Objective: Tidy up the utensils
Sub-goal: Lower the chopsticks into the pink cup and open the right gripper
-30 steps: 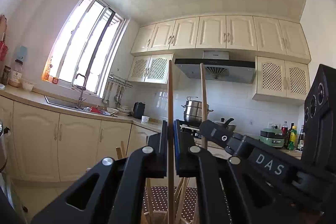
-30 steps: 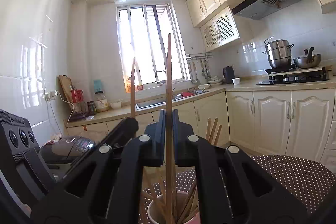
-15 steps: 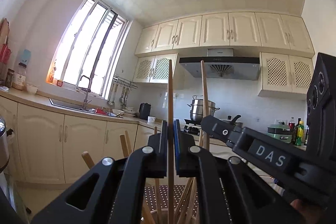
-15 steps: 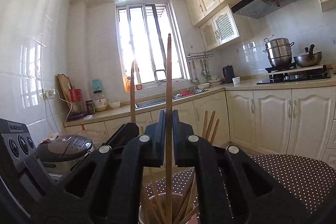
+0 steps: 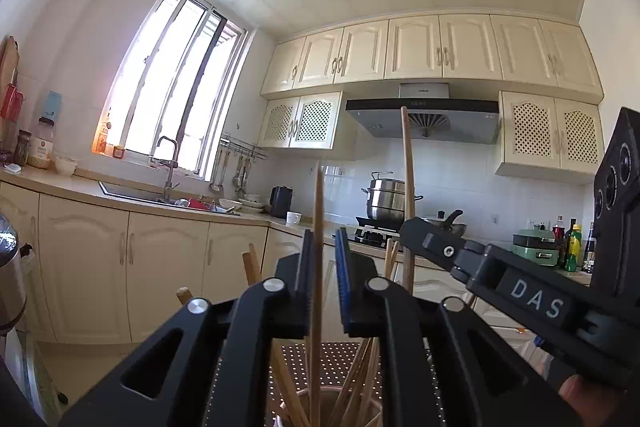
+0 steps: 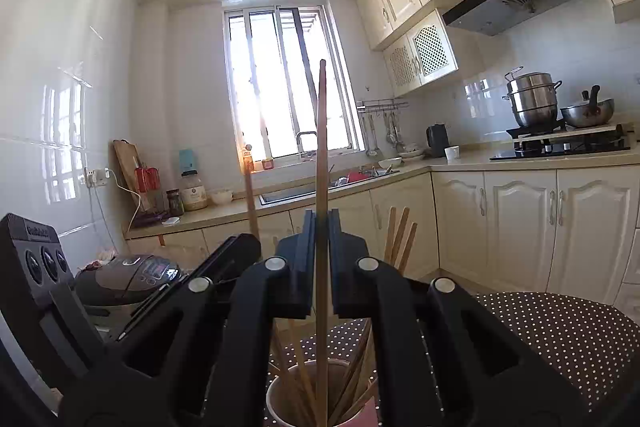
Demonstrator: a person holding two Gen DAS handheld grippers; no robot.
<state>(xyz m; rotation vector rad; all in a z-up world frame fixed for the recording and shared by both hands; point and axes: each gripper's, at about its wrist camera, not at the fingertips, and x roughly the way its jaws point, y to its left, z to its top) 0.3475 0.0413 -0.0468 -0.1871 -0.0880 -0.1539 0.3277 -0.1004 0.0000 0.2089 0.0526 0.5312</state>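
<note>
A pale cup [image 6: 276, 397] with several wooden chopsticks stands just below both grippers; its rim [image 5: 332, 393] also shows in the left wrist view. My left gripper [image 5: 324, 239] is opening. A thin chopstick [image 5: 318, 211] stands loose between its parted jaws, leaning by the left pad, its lower end down in the cup. My right gripper [image 6: 321, 217] is shut on another upright chopstick [image 6: 321, 139] over the cup. Each gripper appears in the other's view: the right gripper [image 5: 410, 227] to the right, the left gripper [image 6: 244, 245] to the left.
The cup rests on a dark cloth with white dots [image 6: 560, 327]. A rice cooker [image 6: 128, 279] sits to the left. Behind are cream cabinets, a counter with a sink [image 5: 168, 197], and a stove with steel pots [image 6: 532, 103].
The left jaws have parted and their chopstick has slid down into the cup, so its top stands lower. The right gripper keeps its grip and has not moved.
</note>
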